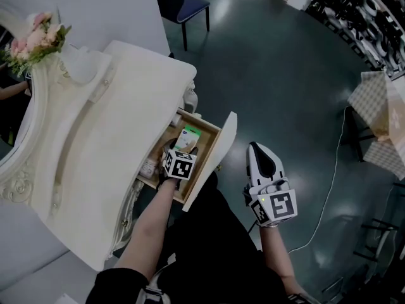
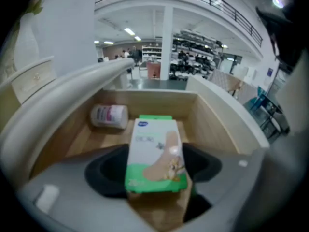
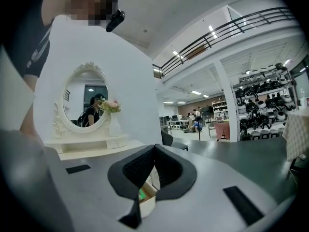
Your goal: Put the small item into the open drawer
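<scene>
Looks like a large store or showroom hall. Tall racks of dark goods (image 1: 370, 11) at 1 o'clock in the head view, beside a wide, glossy dark floor (image 1: 285, 87). Railed mezzanine (image 3: 217, 30) and ceiling strip lights (image 2: 128, 31) overhead, distant people (image 3: 195, 115) among the aisles. White dressing table (image 1: 95, 151) with oval mirror (image 3: 87, 98) and flowers (image 1: 38, 40), staged against a white partition (image 3: 130, 91) at 9 o'clock.

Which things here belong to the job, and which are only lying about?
Job: plaster box, left gripper shut on it, open drawer.
Lying about: small jar in the drawer, flowers, chair, empty right gripper.
</scene>
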`<state>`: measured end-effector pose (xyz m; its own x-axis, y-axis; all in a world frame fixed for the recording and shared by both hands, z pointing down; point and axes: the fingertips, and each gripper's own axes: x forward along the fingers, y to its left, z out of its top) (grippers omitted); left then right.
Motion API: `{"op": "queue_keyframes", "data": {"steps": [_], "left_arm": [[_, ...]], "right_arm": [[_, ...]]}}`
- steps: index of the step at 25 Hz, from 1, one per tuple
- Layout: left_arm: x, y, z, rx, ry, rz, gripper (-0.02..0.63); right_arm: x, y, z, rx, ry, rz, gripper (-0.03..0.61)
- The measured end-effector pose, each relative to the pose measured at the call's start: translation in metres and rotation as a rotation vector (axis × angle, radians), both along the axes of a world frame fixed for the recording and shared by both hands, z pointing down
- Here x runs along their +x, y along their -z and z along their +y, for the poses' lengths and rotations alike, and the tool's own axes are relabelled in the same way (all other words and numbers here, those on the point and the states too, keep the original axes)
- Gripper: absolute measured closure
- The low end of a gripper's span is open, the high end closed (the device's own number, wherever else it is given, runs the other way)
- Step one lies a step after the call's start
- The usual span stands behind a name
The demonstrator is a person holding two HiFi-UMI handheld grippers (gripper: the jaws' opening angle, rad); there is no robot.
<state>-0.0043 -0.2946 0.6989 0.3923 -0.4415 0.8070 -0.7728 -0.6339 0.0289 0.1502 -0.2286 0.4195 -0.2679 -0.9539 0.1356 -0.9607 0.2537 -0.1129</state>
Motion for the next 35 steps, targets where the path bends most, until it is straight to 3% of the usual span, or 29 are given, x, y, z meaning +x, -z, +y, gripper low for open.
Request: {"op": "queue_keyframes", "data": {"steps": [15,23,28,35], "left_arm": [[-0.002,-0.027,0.005,-0.080,-0.003,-0.024,0.259],[-0.006,-0.027,0.003,-0.073,0.019,-0.030,0.237],[-0.002,-0.002,-0.001,-0.011,0.033,0.012,0.232],[0.007,0.066,-0.015,0.140,0.062,0.118,0.307]], "right_arm": [[0.011,-0.007,-0.001,-0.021,-0.013,0.000,0.581],[0.009,-0.007,0.000,-0.015,-0.004,-0.008,0.581],[0.008,-0.003,-0.001,0.001,0.009,-0.009,0.581],[-0.001,0.005,-0.002,0.028,0.029,-0.019,0.581]]}}
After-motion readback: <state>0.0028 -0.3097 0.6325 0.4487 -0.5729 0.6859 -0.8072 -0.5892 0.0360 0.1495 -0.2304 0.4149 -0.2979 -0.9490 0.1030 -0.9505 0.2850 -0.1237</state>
